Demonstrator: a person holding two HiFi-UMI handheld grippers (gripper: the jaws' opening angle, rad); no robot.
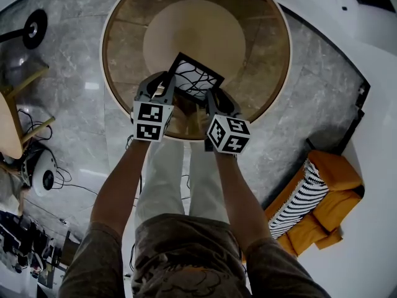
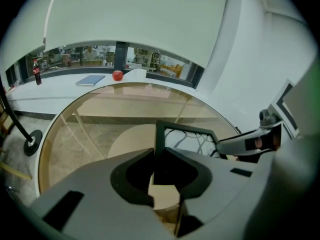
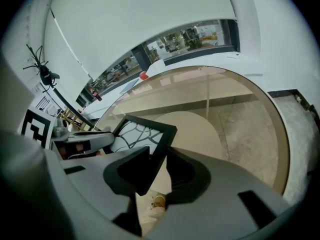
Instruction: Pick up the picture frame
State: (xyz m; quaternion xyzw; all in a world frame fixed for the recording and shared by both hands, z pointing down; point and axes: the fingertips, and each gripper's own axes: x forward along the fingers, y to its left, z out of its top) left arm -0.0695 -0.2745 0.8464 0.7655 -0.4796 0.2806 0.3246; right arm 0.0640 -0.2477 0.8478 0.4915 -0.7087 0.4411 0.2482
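Note:
The picture frame is black-rimmed, with black branching lines on white, and stands tilted at the near edge of the round glass table. My left gripper is shut on the frame's left edge and my right gripper on its right edge. In the left gripper view the frame runs down between the jaws of the left gripper, with the pads against its rim. In the right gripper view the frame's corner sits pinched in the right gripper.
An orange armchair with a striped cushion stands on the floor at the right. A lamp base, a wooden chair and cables lie at the left. On a far counter sit a red apple, a blue book and a bottle.

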